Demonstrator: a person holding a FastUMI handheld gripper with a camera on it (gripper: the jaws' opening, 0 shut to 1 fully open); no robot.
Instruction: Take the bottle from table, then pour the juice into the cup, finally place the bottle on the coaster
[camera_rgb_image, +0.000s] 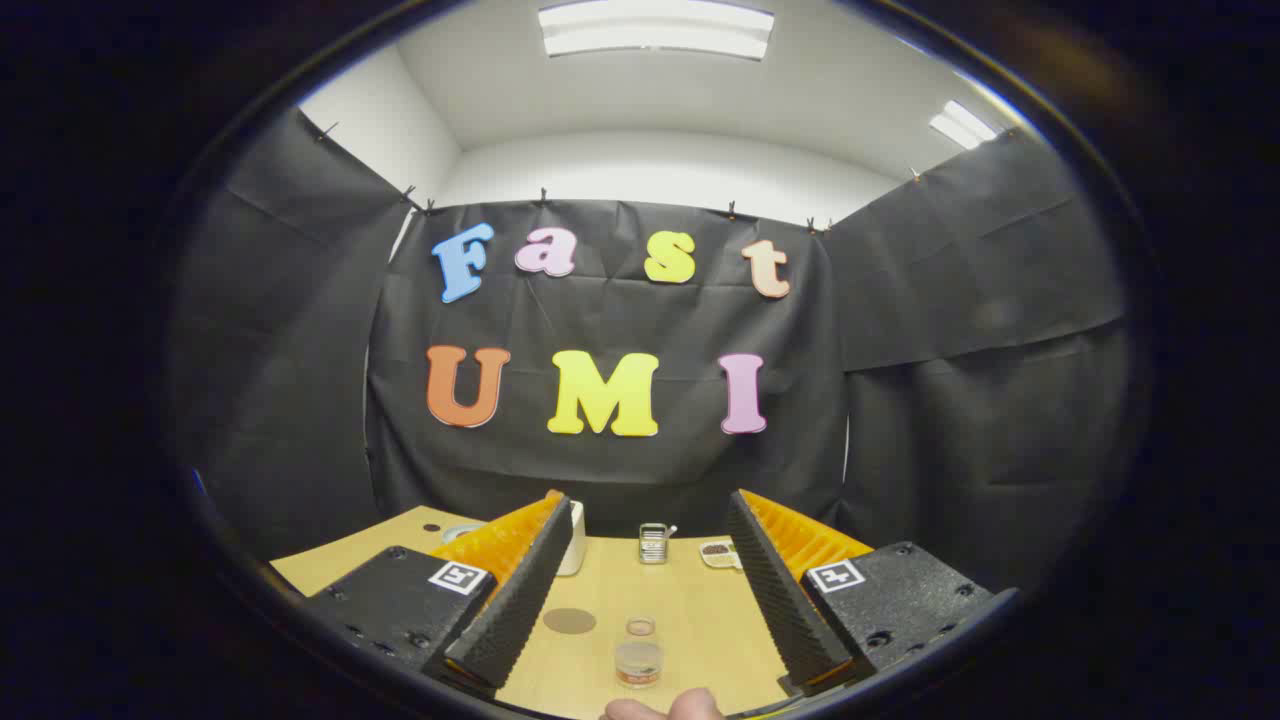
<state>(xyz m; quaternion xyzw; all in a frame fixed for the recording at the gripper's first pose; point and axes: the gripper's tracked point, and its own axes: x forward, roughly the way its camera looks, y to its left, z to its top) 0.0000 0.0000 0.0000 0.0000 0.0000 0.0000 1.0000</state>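
Note:
My gripper (650, 498) is open, its two fingers spread wide above the wooden table (700, 620) with nothing between them. Below the gap, close to me, stands a small clear vessel (638, 662) with a reddish base; it looks like the bottle, though I cannot tell for sure. Just beyond it is a smaller clear round piece (640, 627). A flat, round, grey-brown coaster (569, 621) lies beside the left finger. Farther back a white cup (574, 537) is partly hidden behind the left fingertip.
A small metal holder (653, 543) stands at the back of the table, with a shallow dish (717, 553) of dark bits to its right. A person's fingertips (665, 708) show nearest to me. Black cloth walls close the booth behind the table.

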